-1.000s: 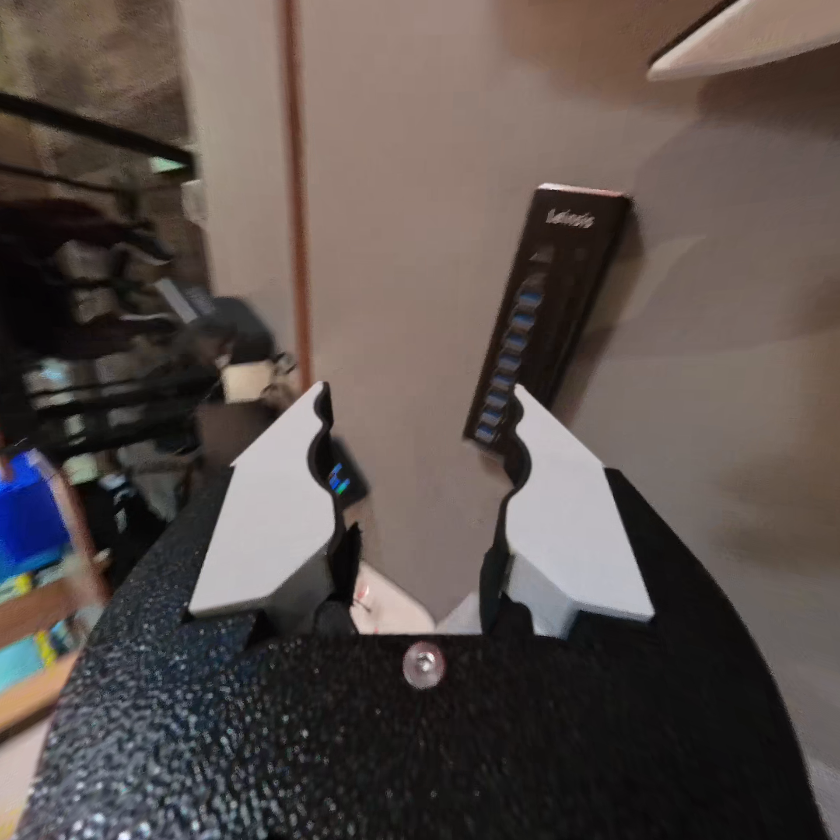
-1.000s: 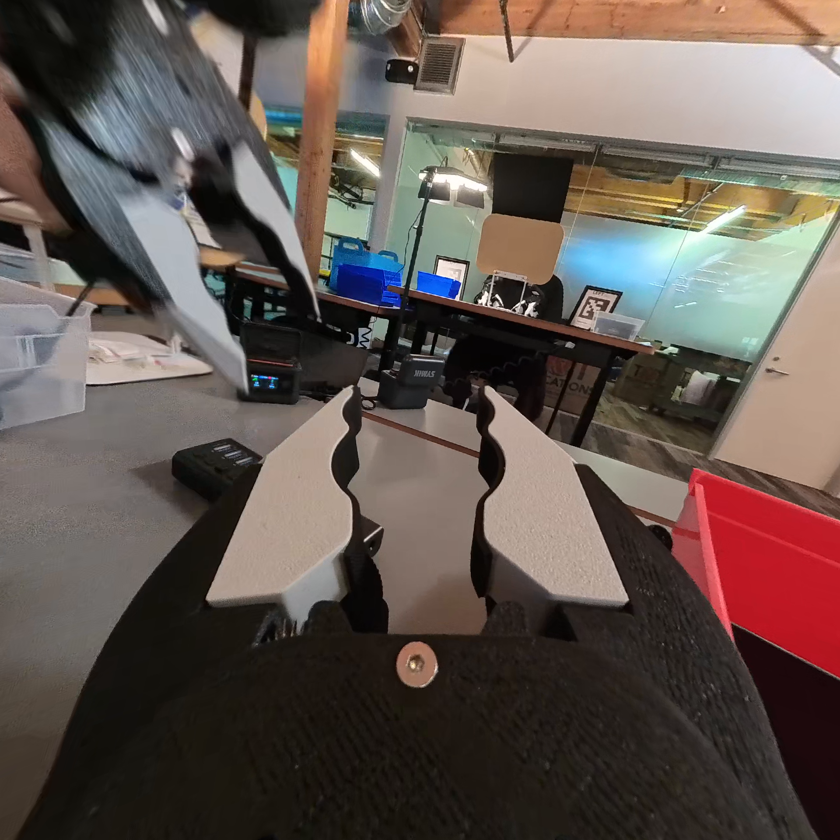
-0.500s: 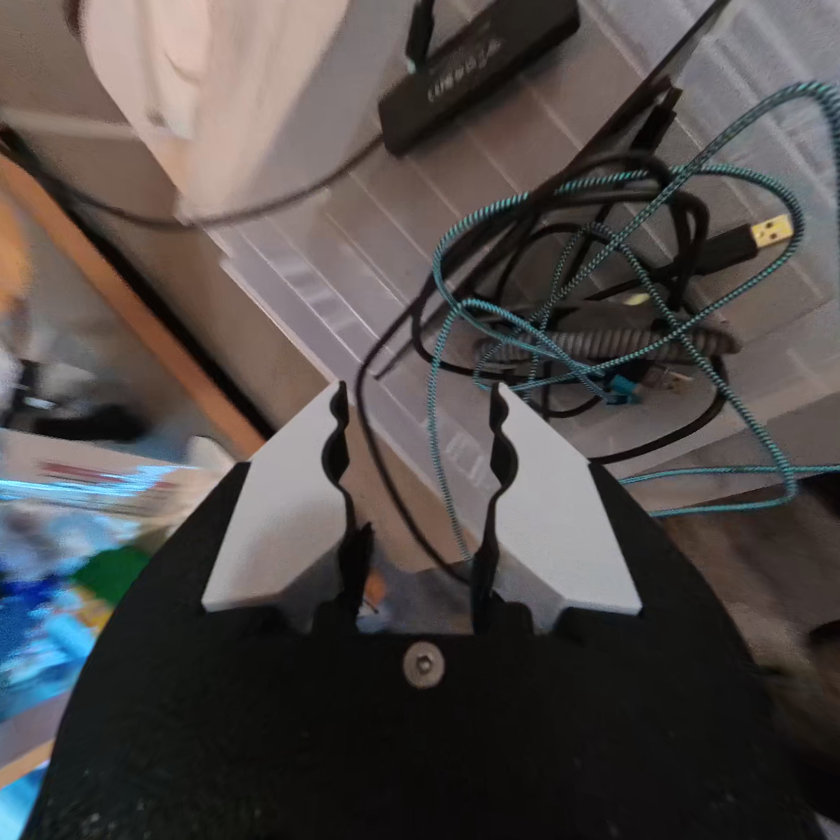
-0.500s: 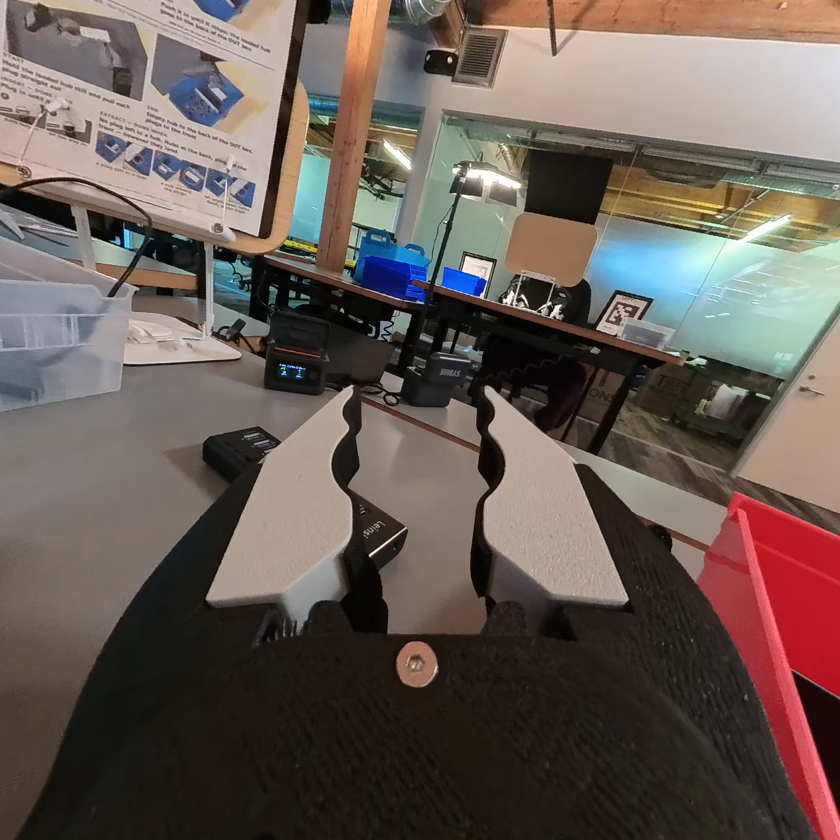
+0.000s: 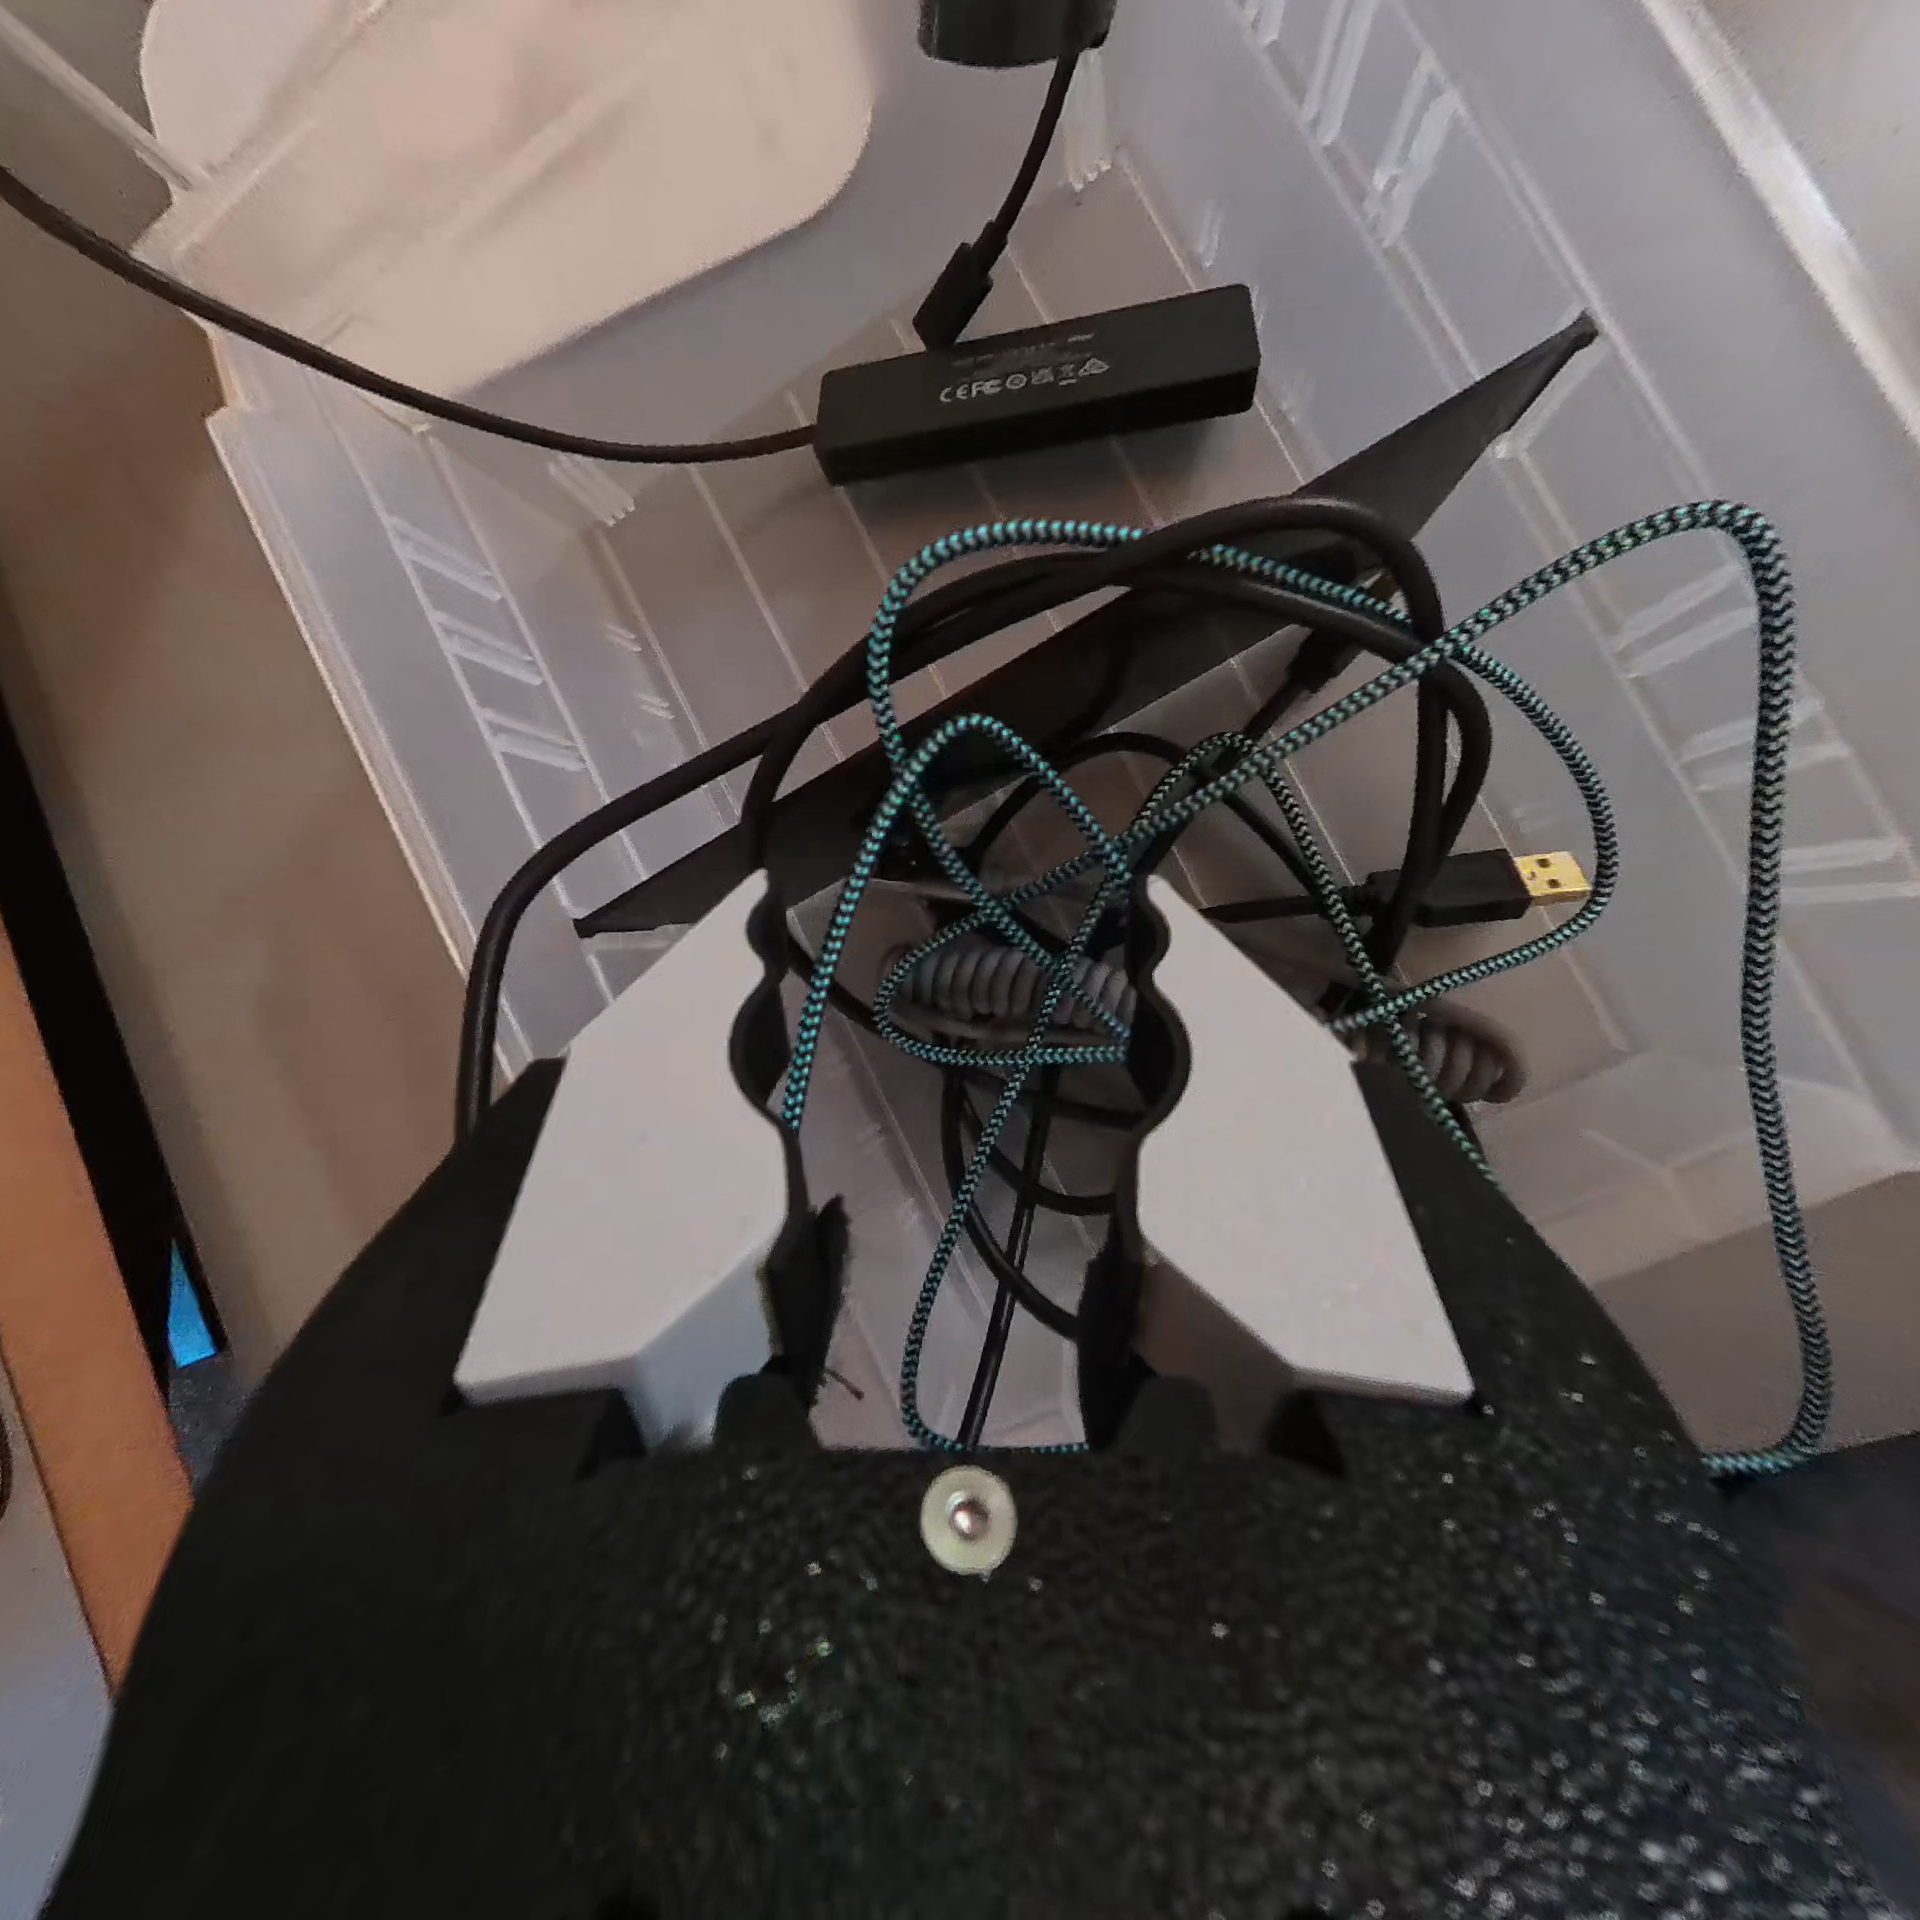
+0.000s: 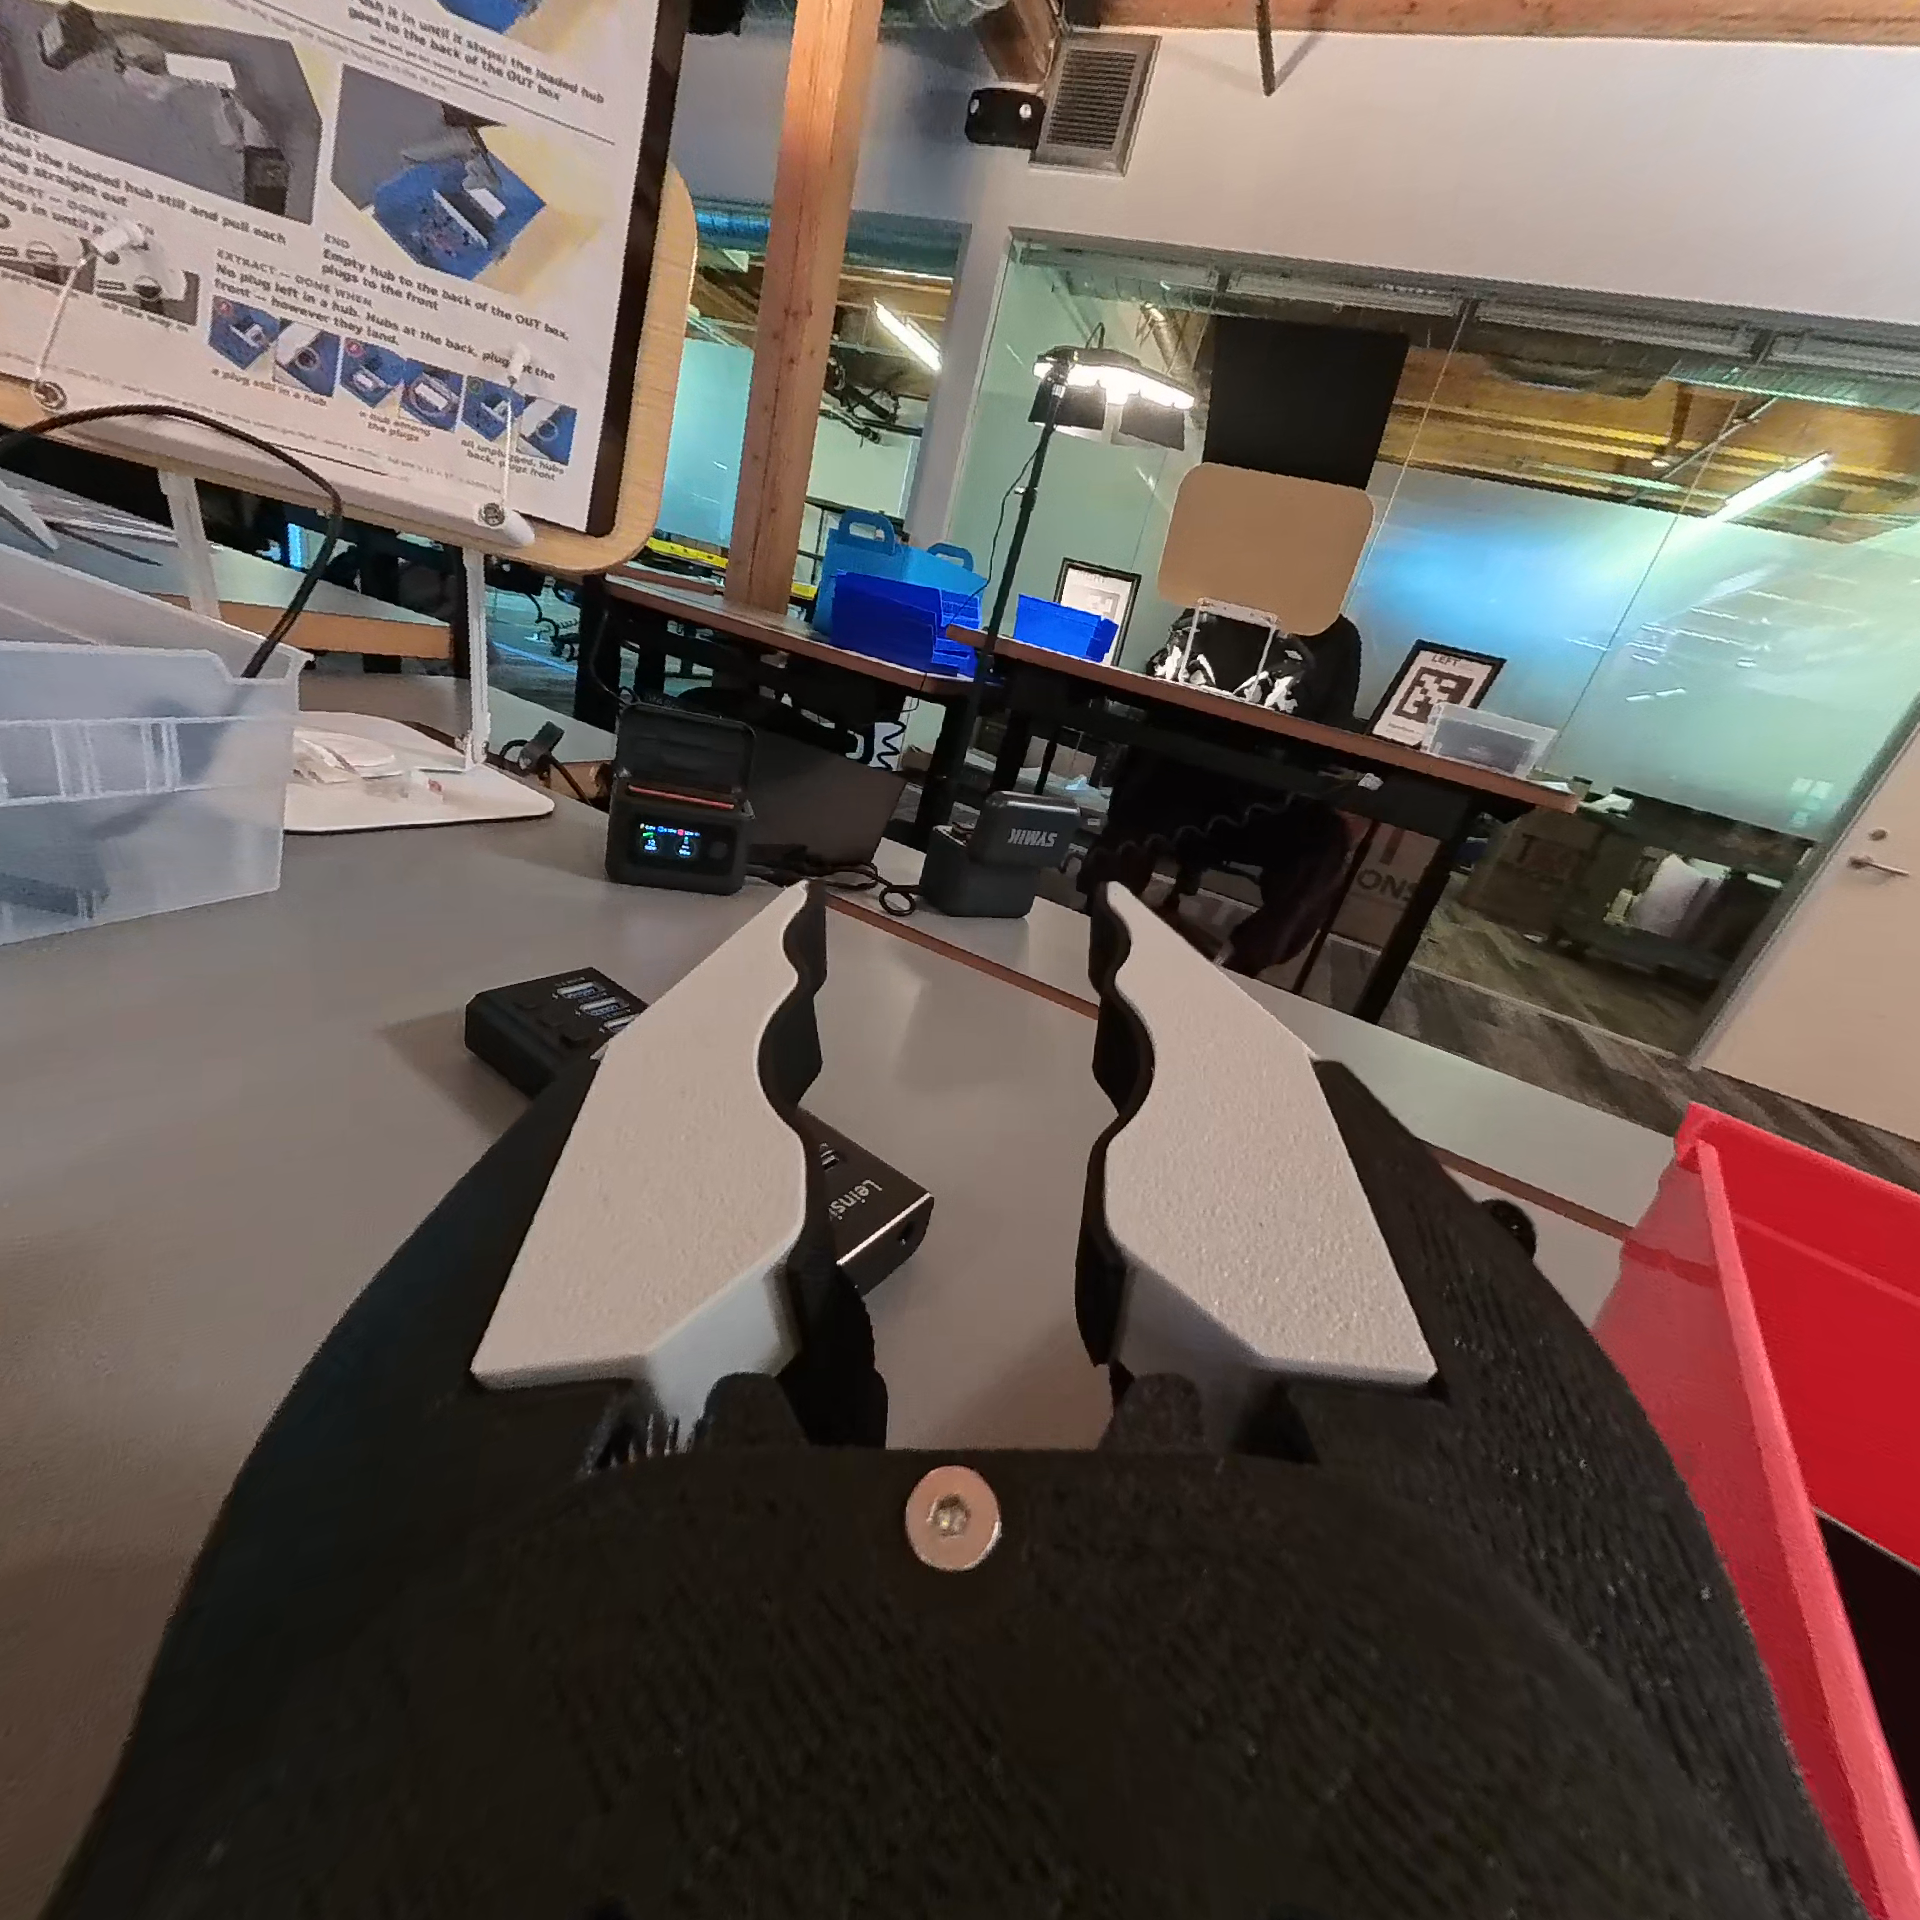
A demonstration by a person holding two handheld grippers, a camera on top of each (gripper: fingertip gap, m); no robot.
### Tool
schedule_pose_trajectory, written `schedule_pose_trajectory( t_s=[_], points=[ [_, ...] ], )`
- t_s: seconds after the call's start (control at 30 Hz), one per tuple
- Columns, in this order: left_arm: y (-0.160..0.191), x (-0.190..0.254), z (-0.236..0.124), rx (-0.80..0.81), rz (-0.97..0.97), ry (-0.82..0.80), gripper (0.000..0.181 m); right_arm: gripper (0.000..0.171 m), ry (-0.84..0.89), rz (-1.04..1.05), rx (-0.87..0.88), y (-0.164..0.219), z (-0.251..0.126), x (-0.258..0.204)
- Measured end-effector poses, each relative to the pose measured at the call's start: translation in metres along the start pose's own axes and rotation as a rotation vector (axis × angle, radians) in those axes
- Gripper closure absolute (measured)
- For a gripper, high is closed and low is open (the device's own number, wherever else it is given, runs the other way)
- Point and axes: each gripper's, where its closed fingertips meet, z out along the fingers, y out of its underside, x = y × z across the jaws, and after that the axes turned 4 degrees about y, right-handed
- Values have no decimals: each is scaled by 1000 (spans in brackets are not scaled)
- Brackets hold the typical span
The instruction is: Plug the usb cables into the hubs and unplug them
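Fetching step: my left claw (image 5: 956,914) hangs wide over the cable tangle (image 5: 1143,831) in the clear bin (image 5: 1558,312), right claw (image 6: 956,914) wide and idle; next, single out the gold plug (image 5: 1548,878).

Lab/office workspace; glass partition (image 6: 1299,436), worktables (image 6: 1247,717), blue bins (image 6: 894,603), instruction poster (image 6: 312,239).

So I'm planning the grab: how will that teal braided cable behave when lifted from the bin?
The teal braided cable probably hangs floppy, given its loose loops. It likely drags the black cable and grey coiled cable along, being tangled with them.
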Motion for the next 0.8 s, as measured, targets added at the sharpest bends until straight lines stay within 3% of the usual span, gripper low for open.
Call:
schedule_pose_trajectory(
  t_s=[0.03, 0.13, 0.23, 0.33, 0.57, 0.6, 0.8],
  points=[
    [-1, 1, 0, 3, -7, 12, 117, 121, -2, 2, -3, 1, 0, 0],
    [-7, 0, -2, 44, -34, 32, 120, 121, -5, 1, -2, 0, 0, -1],
    [-15, -6, -1, 91, 42, -6, 137, 121, -9, 2, -2, 0, 0, -2],
    [-11, -17, 5, 35, 182, -132, 151, 121, -11, 7, -4, 1, 0, -2],
    [-7, -17, 6, -4, 255, -210, 157, 121, -16, 9, -3, 0, 0, -3],
    [-6, -16, 6, -3, 263, -208, 166, 121, -17, 8, -1, -1, 0, -3],
    [-30, -19, -38, 114, 324, -324, 179, 122, -17, 12, 1, -1, -1, -3]
  ],
)
